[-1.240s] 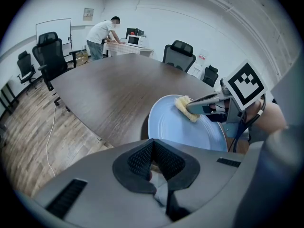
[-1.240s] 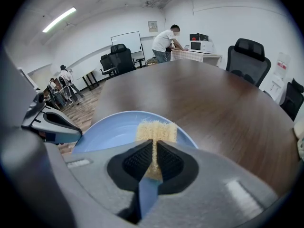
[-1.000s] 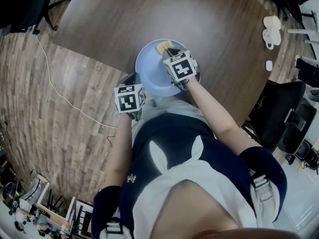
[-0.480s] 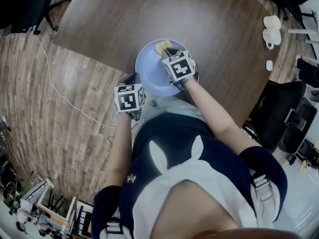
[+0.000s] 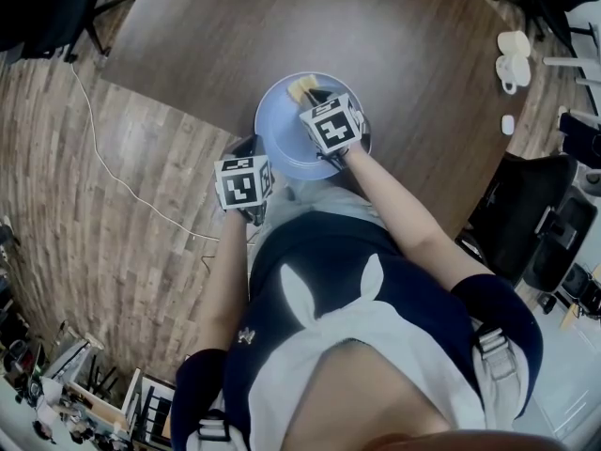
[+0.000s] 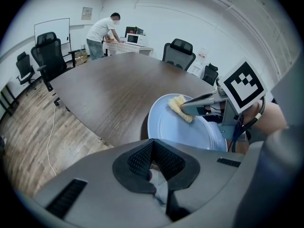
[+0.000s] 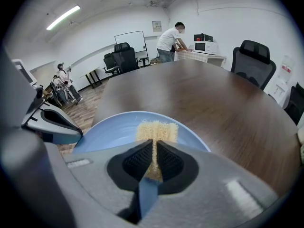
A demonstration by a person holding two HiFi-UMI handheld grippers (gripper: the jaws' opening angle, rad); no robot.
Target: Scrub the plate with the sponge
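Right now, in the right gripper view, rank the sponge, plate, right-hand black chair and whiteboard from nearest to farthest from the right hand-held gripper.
1. Sponge, pinched in the right hand-held gripper.
2. Plate, just beneath it.
3. Black chair, across the table, right.
4. Whiteboard, on the far wall.

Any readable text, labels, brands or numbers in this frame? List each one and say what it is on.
No words or numbers can be read in any view.
Marker cubes: black-and-white square patterns only, no letters.
Wall notice: too small and blurred to read.
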